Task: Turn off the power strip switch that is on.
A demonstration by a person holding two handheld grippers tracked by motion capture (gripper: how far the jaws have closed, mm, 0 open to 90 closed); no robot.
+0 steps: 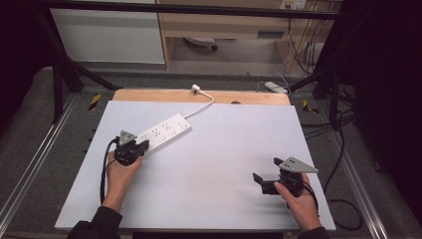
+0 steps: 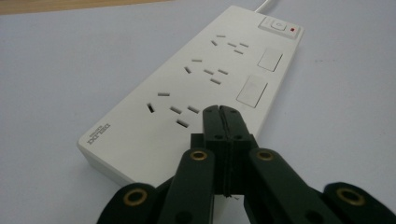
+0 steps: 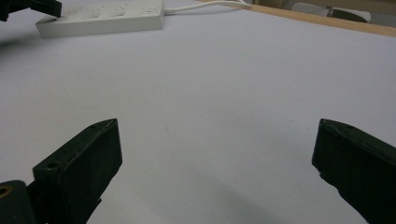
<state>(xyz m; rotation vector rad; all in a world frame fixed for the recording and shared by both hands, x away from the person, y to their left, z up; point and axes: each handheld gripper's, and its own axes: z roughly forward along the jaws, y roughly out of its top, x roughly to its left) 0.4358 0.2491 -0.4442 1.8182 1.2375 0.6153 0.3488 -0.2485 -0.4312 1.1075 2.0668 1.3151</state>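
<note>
A white power strip (image 1: 161, 130) lies slanted on the white board (image 1: 209, 164), left of centre, and its cord runs to a plug (image 1: 195, 88) at the far wooden edge. My left gripper (image 1: 134, 148) sits at the strip's near end. In the left gripper view the jaws are shut with nothing between them, and the left gripper (image 2: 220, 113) has its tips over the power strip (image 2: 187, 88) beside the nearest socket. A rocker switch (image 2: 277, 24) sits at the far end. My right gripper (image 1: 263, 181) stands wide open over bare board at the near right, seen as (image 3: 217, 154) in its own view.
A wooden strip (image 1: 149, 95) borders the board's far side. Black cables (image 1: 343, 199) trail on the grey floor to the right. Metal frame rails (image 1: 30, 164) run along both sides. The right gripper view has the power strip (image 3: 102, 18) far off at top left.
</note>
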